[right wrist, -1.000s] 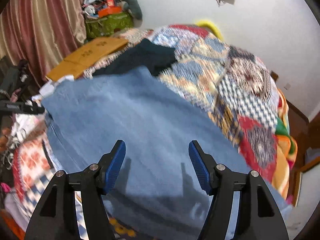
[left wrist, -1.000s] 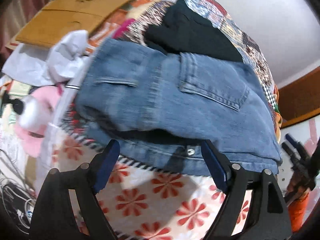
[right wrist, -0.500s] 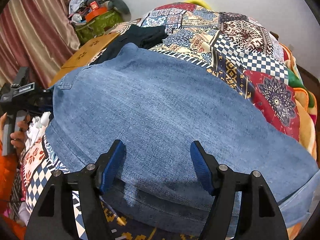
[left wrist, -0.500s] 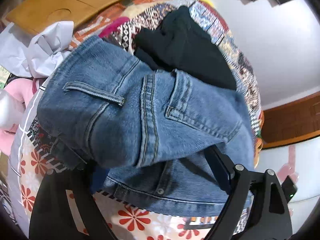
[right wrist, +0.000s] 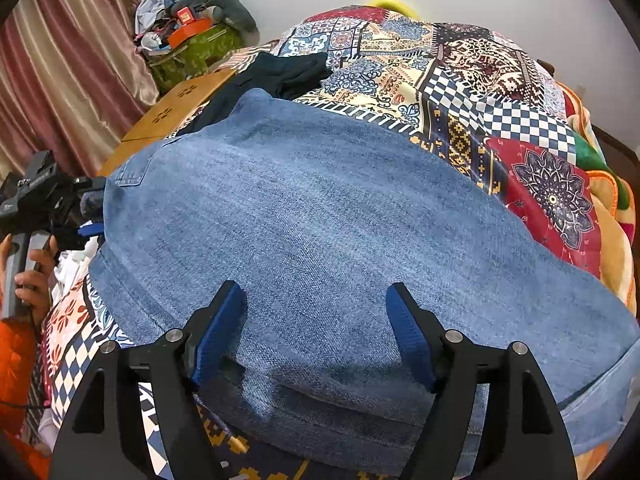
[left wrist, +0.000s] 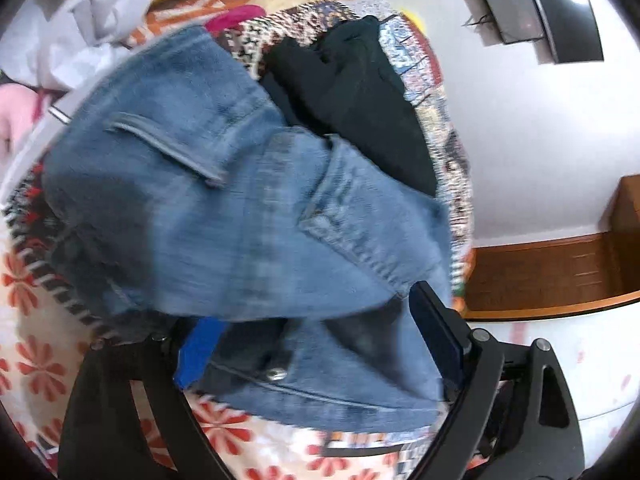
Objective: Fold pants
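Compared with a second ago, our left view has rolled and closed in: the jeans (left wrist: pixel 224 208) that lay flat beyond the fingers now bunch up over them, waistband button low between the blue pads. In our right view the denim (right wrist: pixel 320 220), once a blurred sheet, now fills the frame, lying folded on the patchwork bedspread (right wrist: pixel 460 92).

Our left gripper (left wrist: pixel 316 336) stands spread wide; folded denim lies between its pads and drapes over the left one, but we cannot tell whether either pad presses it. Our right gripper (right wrist: pixel 316 336) is opening its jaws, both pads resting down on the top layer of the jeans, pinching nothing. Our left hand (right wrist: pixel 32 276) shows at that view's left edge.

We can read no writing or labels anywhere.
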`<action>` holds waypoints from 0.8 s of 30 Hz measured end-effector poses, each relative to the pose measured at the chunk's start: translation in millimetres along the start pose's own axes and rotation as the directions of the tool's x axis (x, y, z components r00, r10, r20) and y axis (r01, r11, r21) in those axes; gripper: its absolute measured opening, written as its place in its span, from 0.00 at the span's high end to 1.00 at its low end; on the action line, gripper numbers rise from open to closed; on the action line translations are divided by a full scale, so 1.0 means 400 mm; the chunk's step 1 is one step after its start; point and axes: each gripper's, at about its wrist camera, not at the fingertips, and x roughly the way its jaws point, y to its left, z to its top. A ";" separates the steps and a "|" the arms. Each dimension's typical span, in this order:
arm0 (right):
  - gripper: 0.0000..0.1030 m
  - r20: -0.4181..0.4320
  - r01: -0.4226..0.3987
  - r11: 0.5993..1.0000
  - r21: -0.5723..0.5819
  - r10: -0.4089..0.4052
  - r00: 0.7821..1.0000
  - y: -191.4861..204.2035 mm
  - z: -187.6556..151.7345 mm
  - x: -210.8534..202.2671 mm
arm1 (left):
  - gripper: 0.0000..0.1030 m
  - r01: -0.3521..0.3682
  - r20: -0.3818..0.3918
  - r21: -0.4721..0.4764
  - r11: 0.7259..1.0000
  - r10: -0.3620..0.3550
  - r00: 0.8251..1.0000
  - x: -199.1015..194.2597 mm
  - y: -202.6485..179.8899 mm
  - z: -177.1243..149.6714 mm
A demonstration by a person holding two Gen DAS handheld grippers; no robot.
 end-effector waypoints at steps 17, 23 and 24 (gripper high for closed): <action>0.29 0.005 -0.021 1.000 0.002 0.021 1.000 -0.002 0.000 0.004 | 0.78 -0.315 0.122 0.139 0.939 0.299 0.946 0.007 -0.036 0.016; 0.29 0.003 -0.023 1.000 -0.001 0.023 1.000 0.000 -0.002 0.004 | 0.82 -0.458 0.375 0.441 0.772 0.305 0.875 -0.107 -0.226 -0.060; 0.29 0.003 -0.023 1.000 -0.001 0.023 1.000 -0.001 -0.002 0.004 | 0.82 -0.468 0.390 0.461 0.754 0.301 0.870 -0.118 -0.234 -0.075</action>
